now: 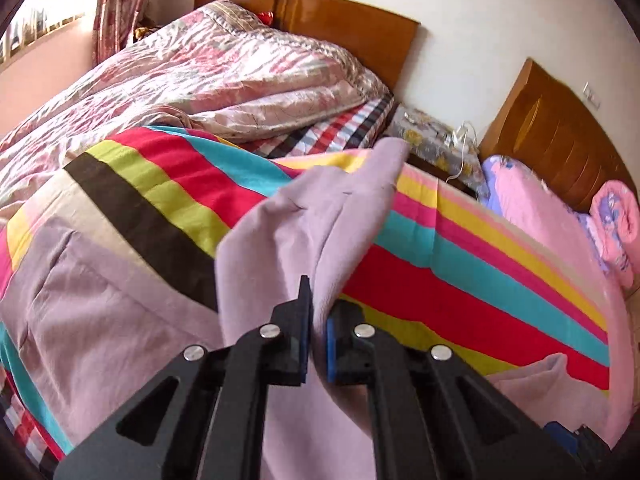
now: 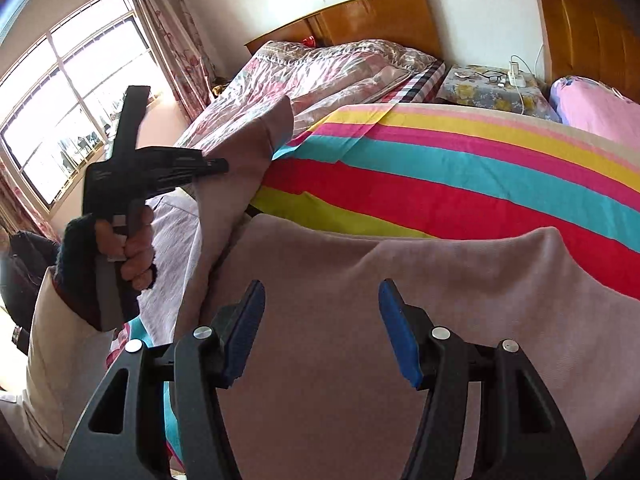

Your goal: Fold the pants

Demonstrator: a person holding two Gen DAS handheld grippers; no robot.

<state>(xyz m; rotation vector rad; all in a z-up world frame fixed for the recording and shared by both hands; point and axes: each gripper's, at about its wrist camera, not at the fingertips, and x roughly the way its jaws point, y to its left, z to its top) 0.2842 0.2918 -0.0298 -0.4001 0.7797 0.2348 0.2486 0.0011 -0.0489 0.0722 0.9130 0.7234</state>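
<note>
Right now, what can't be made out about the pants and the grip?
- Pants: the waist and leg ends are cut off by the bottom edge and the gripper bodies in both views.
- Left gripper: the pinched fabric hides the contact between its pads.
- Right gripper: open above the pants; whether its pads touch cloth is unclear.
- Nightstand: its items are too small to identify.

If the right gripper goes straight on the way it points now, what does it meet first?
Most likely the mauve pants spread just beyond the open right gripper; the striped bedsheet lies further on. Depth is uncertain.
</note>
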